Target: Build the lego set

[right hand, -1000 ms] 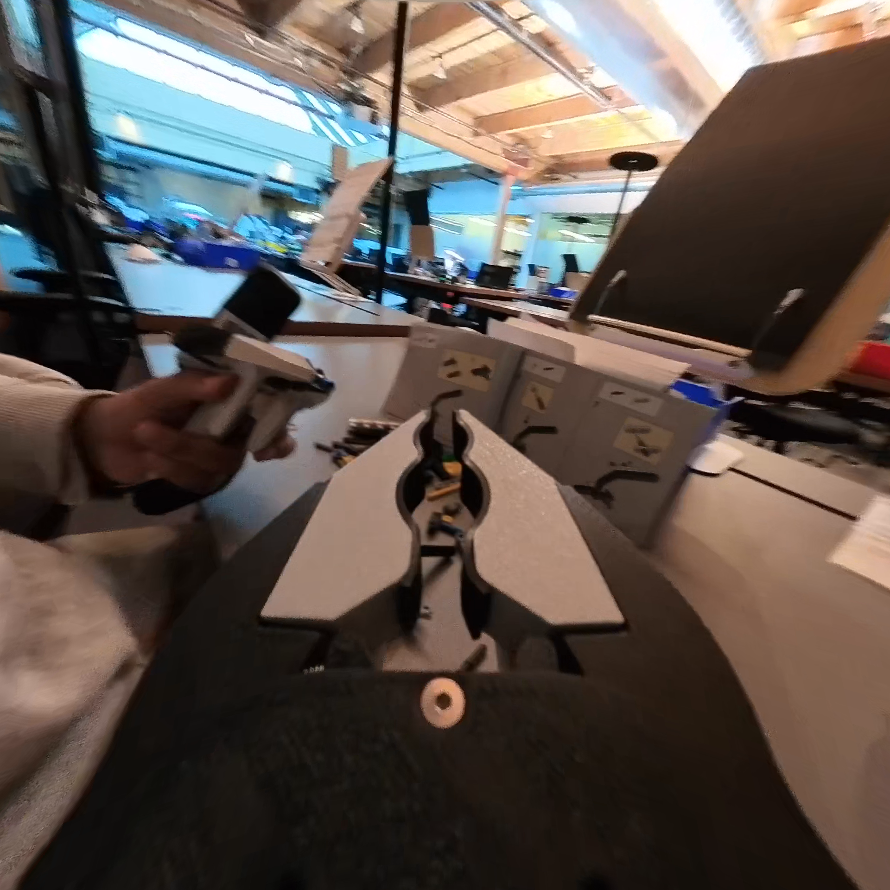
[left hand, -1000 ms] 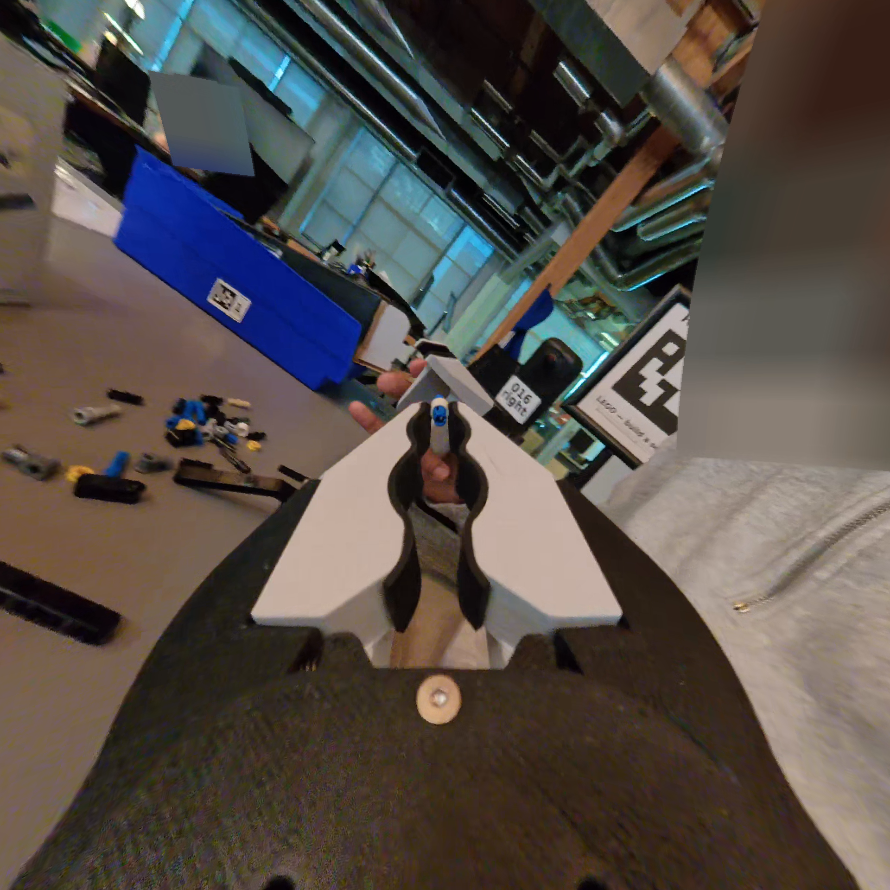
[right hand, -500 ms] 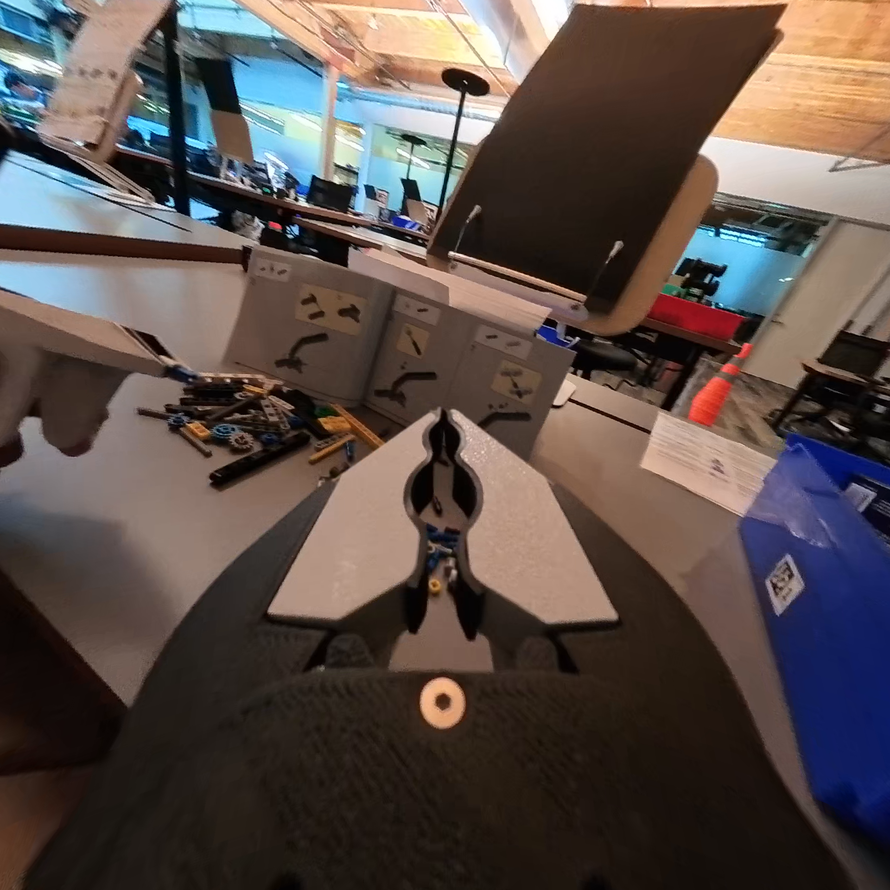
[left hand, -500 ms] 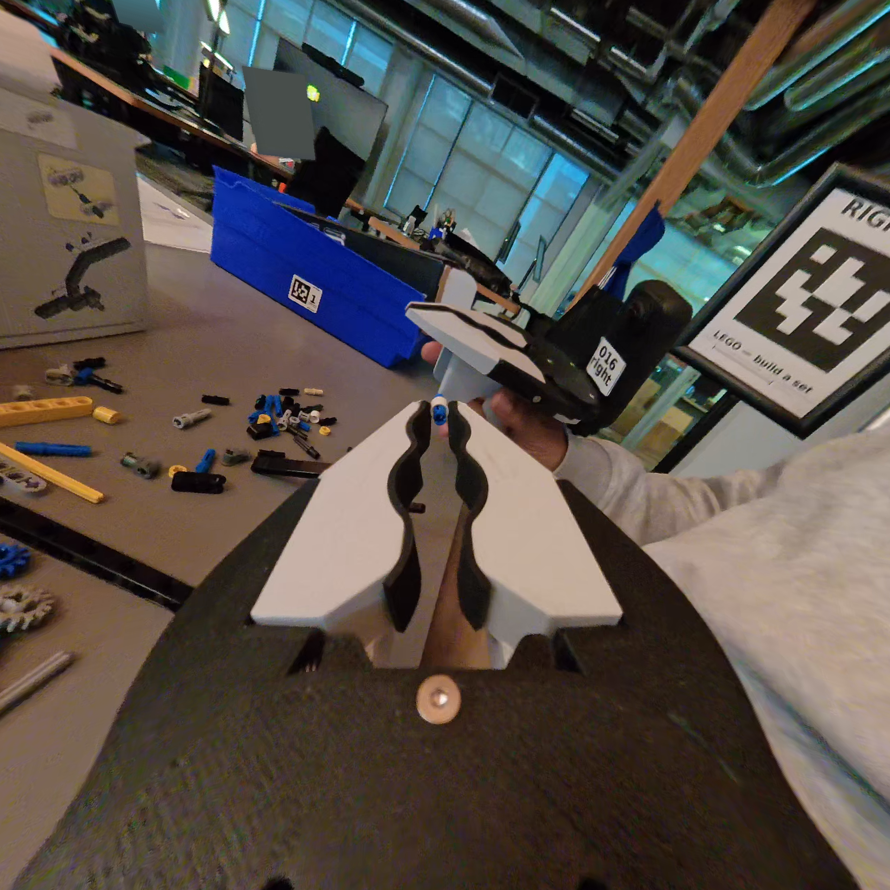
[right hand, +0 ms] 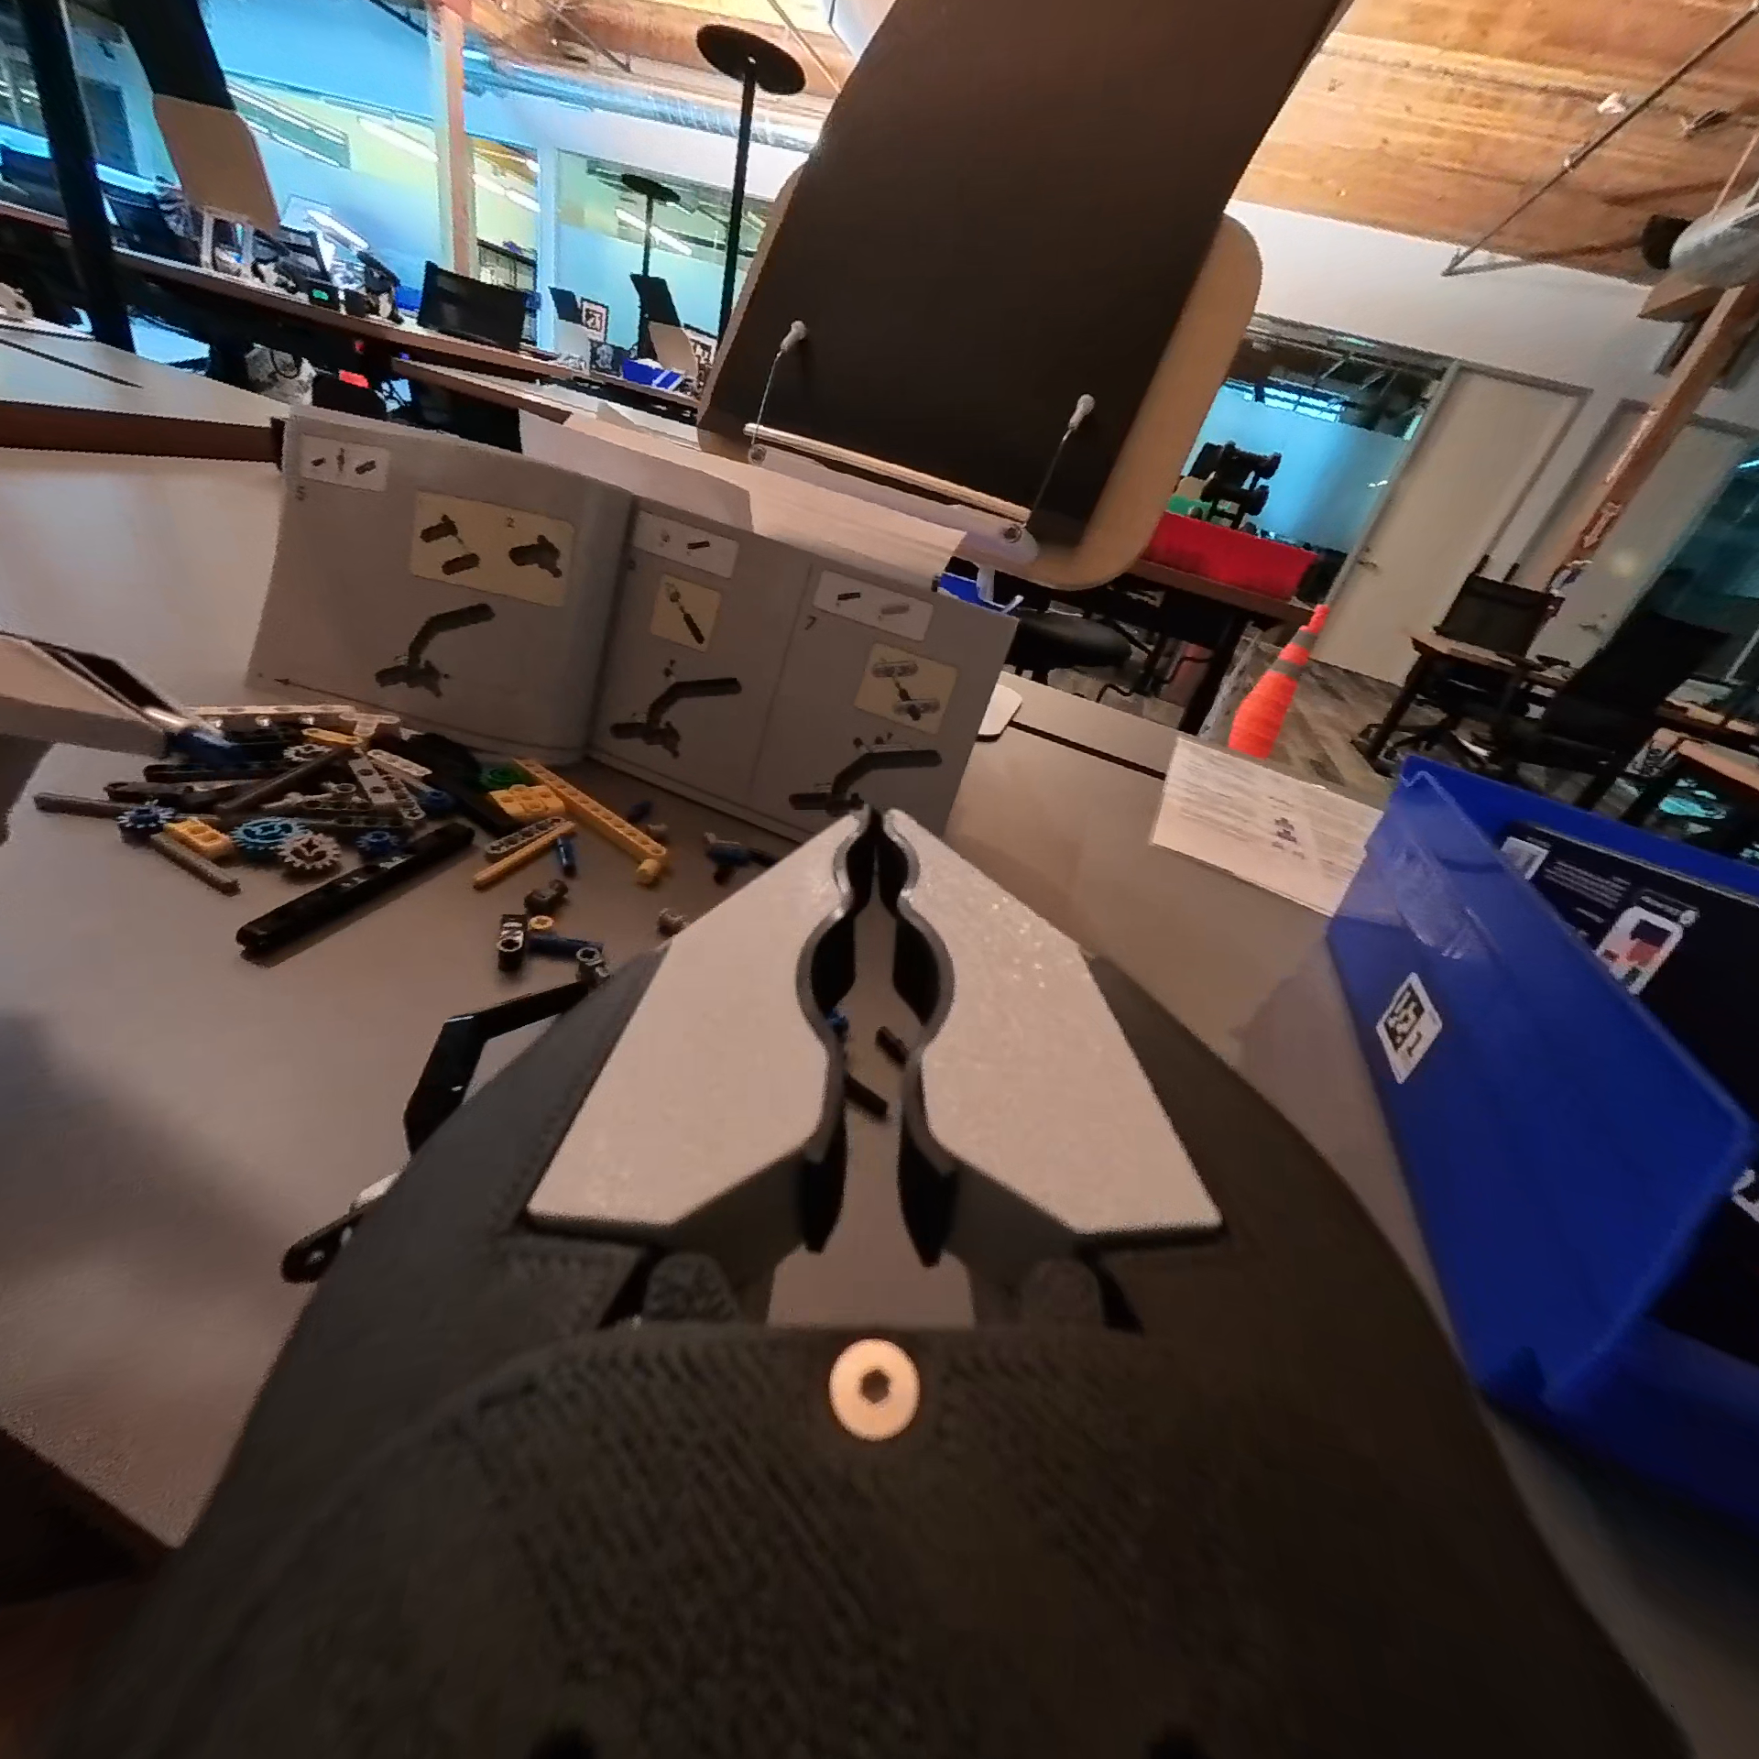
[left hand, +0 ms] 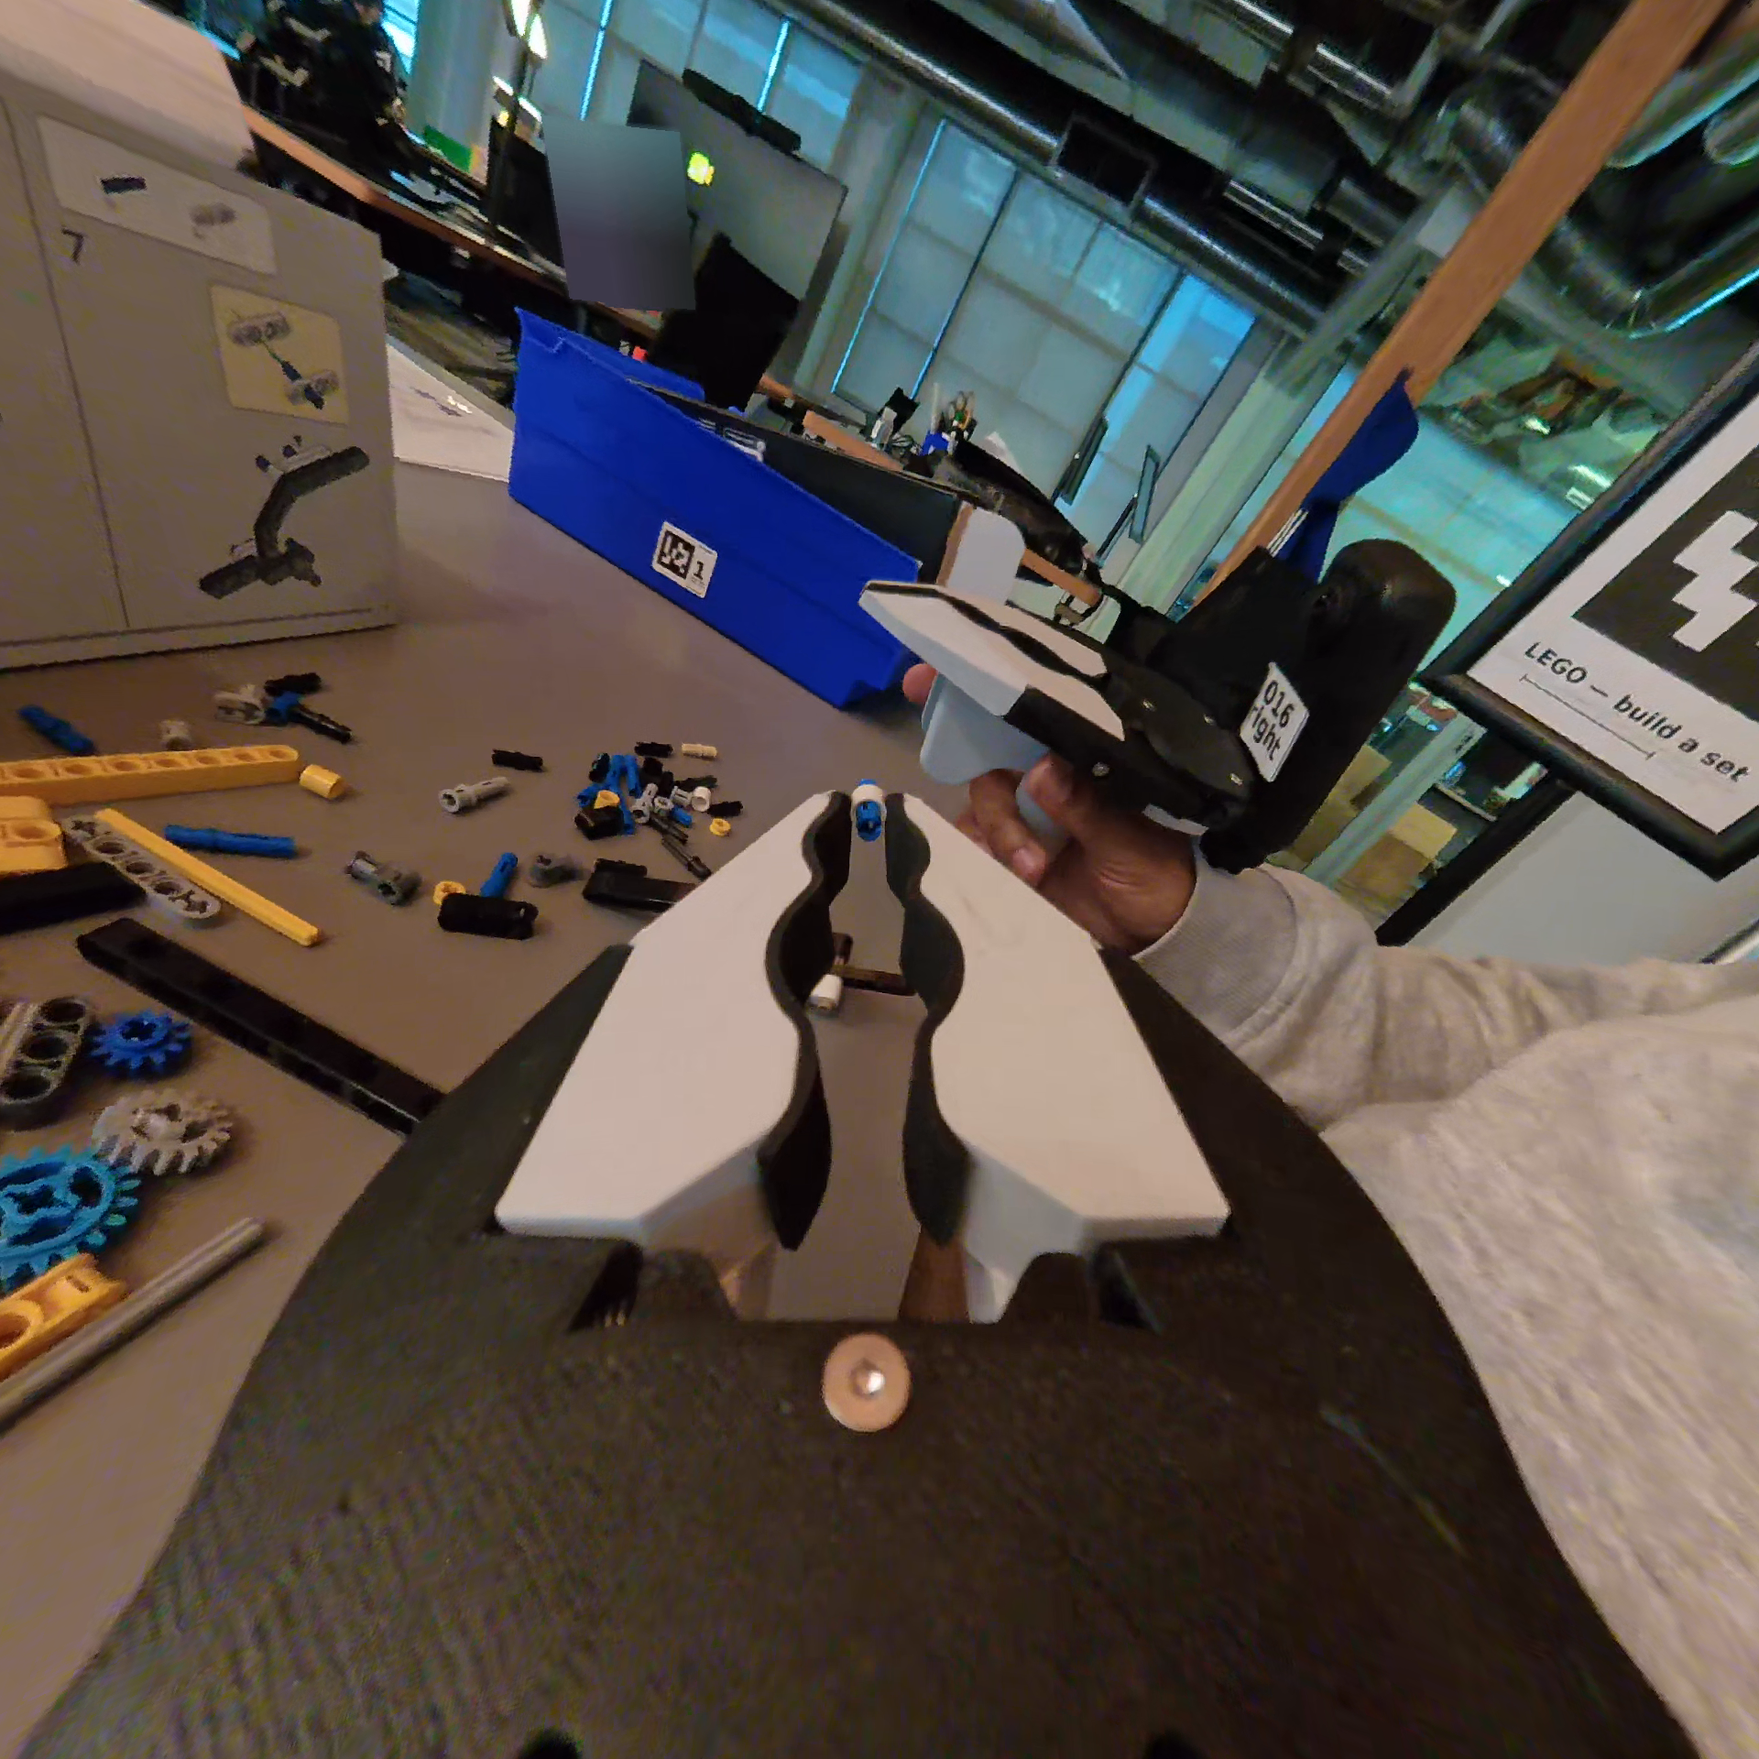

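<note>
My left gripper (left hand: 866, 801) is shut on a small blue and white pin (left hand: 866, 820) at its tips, held above the grey table (left hand: 533, 647). My right gripper (right hand: 874, 826) is shut and empty, above the table near the bin. It also shows in the left wrist view (left hand: 895, 611), held by a hand, ahead and to the right. The left gripper's tip (right hand: 167, 725) with the pin (right hand: 200, 741) shows at the right view's left edge. Loose Lego parts (right hand: 381, 819) lie scattered: yellow beams (left hand: 152, 766), a long black beam (right hand: 352, 890), blue gears (left hand: 57, 1209), small pins (left hand: 647, 809).
An open instruction booklet (right hand: 609, 628) stands behind the parts. A blue bin (right hand: 1523, 1095) sits at the right; it also shows in the left wrist view (left hand: 704, 533). A black bent beam (right hand: 476, 1037) lies beside the right gripper. A sign with a black and white marker (left hand: 1666, 647) stands right. There is about 12 cm between the tips of the two grippers.
The left gripper tilted down toward the table, still holding the pin. The right gripper swung right, away from the left gripper, and now faces the parts, booklet and bin.
</note>
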`<state>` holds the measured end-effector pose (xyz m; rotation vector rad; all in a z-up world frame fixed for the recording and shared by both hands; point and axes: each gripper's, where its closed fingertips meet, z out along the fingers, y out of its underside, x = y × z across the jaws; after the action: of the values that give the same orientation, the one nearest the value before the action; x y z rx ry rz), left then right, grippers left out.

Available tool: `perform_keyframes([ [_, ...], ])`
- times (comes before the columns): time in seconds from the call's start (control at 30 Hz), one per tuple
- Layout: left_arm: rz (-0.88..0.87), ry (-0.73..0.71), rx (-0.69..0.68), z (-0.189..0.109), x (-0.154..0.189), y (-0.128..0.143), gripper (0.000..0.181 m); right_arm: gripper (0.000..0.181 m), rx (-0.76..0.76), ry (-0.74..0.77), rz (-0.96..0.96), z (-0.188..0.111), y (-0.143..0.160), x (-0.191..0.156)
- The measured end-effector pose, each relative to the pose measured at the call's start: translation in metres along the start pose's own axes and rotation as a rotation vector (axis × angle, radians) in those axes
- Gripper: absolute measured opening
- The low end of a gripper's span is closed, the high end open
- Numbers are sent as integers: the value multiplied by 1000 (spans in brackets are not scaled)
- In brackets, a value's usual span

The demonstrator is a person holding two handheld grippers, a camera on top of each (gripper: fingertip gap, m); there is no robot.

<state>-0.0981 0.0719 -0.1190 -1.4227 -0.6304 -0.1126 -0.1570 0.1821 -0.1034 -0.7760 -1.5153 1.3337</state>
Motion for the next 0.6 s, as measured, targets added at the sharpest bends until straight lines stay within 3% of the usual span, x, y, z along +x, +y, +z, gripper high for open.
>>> perform_keyframes([
  [0.4,-14,-11,-20,7,-1,6,7,0,20,36,11,-2,-3,7],
  [0.6,-33,-1,9,4,-1,2,7,0,-50,100,0,3,6,17],
])
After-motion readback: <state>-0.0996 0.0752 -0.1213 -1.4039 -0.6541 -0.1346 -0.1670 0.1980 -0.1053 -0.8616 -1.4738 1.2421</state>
